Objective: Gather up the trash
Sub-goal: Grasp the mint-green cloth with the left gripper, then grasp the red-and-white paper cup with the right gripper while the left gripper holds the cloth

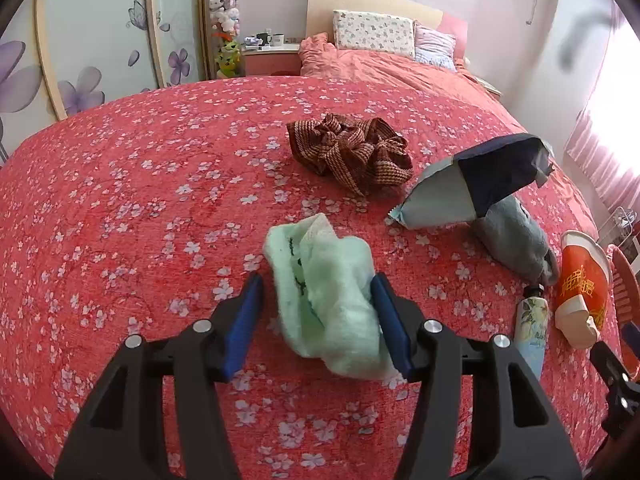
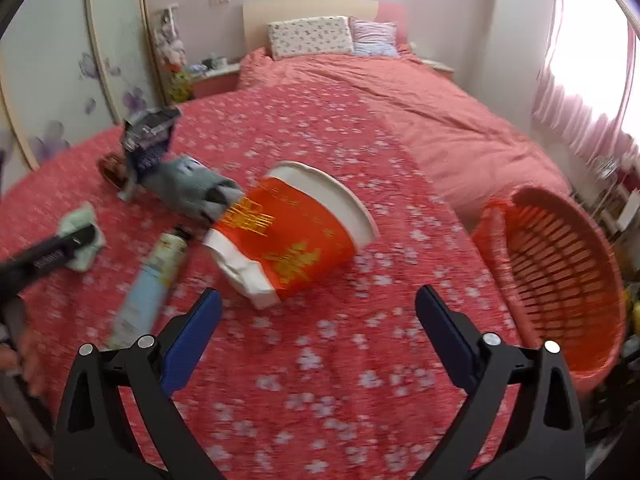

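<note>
1. Between the blue fingers (image 1: pixel 248 320) of the left gripper (image 1: pixel 316 320) a pale green sock (image 1: pixel 328 300) is seen lying on the bed (image 1: pixel 120 200). The fingers stand apart on either side of it; one pad appears to touch the cloth, but no closed grip is shown.
2. Nearest the right gripper (image 2: pixel 316 332) only bare bedspread is found. Its fingers are spread wide and nothing is held.
3. The step in hand is judged to be the approach to the crushed red paper cup (image 2: pixel 296 236), which lies on its side just ahead of the right gripper, its white rim turned away.
4. The next move is judged to call for an advance until the cup wall sits between the fingers, then a light closure, since the cup is already dented and may fold further.
5. Beside the cup a squeeze tube (image 2: pixel 148 288) is noted, lying flat with its cap towards a grey sock (image 2: pixel 192 192); both could be nudged by a wide approach.
6. To the right, an orange basket (image 2: pixel 560 280) is seen tilted at the bed edge, its mouth facing the cup; it is presumed to be the receptacle.
7. Farther off, a blue-and-silver snack packet (image 1: pixel 472 184) rests against the grey sock, and a brown patterned cloth (image 1: pixel 348 152) lies beyond it.
8. The right view is blurred, so fine contact cannot be confirmed.
</note>
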`<state>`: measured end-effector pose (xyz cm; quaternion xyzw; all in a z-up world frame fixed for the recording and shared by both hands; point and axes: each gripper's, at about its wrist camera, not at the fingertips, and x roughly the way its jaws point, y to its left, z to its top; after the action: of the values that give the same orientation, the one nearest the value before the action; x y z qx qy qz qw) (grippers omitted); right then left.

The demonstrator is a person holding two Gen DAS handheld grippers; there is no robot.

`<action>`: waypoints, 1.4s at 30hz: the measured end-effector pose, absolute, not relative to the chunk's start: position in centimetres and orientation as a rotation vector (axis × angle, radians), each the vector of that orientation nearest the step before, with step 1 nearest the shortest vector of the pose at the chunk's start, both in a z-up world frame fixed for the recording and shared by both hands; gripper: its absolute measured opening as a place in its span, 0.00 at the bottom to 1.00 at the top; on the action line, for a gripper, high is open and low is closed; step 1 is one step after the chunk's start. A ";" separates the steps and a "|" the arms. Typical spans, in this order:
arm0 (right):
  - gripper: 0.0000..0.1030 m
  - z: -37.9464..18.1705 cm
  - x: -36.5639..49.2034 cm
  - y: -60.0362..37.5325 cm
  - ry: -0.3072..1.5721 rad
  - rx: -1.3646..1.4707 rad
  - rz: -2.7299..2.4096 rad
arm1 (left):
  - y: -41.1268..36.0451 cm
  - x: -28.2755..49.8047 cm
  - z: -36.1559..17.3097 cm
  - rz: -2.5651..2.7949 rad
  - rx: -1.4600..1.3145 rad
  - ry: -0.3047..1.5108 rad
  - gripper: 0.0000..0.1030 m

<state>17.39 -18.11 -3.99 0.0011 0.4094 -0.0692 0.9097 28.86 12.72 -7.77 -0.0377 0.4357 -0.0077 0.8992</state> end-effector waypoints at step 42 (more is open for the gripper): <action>0.68 -4.7 22.3 -19.0 0.897 0.093 -0.110 | 12.4 28.9 -7.4 -0.038 -0.087 0.893 0.33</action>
<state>22.27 -18.95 -4.69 0.0447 0.4332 -0.0529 0.8986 28.87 12.36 -7.44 -0.0419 0.4315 -0.0186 0.9009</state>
